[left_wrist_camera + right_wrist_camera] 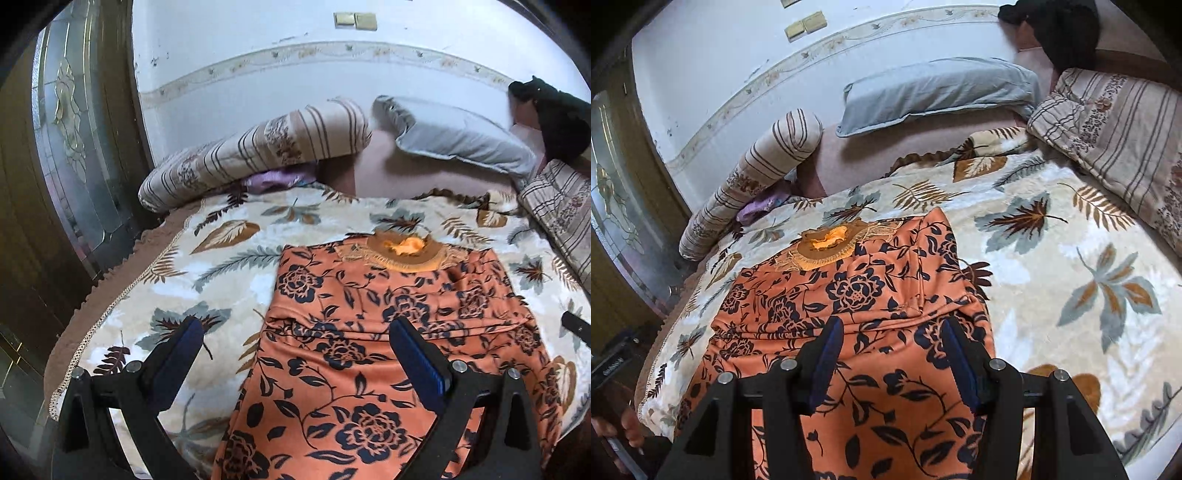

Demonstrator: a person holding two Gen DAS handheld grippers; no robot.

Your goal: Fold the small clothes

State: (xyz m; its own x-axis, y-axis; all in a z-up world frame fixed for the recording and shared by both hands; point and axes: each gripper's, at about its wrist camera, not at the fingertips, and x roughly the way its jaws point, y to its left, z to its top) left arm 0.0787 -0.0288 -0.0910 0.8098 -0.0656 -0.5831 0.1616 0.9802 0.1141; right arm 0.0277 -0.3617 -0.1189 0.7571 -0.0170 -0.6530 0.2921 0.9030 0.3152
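An orange garment [369, 332] with dark blue flowers lies flat on the leaf-patterned blanket [207, 273], its brown collar [402, 251] at the far end. A fold crosses it about halfway down. My left gripper [295, 328] hovers open above its left edge, nothing between the blue pads. In the right wrist view the same garment [857, 302] fills the lower middle, collar [827, 243] away from me. My right gripper [892, 328] hangs open over the cloth, apart from it, nothing between its fingers.
A striped bolster [258, 151] and a grey pillow [458, 136] lie at the head by the white wall. A striped quilt [1119, 136] lies along the right side. A dark wooden door with glass [70, 147] stands left of the bed. A hand [628, 424] shows at lower left.
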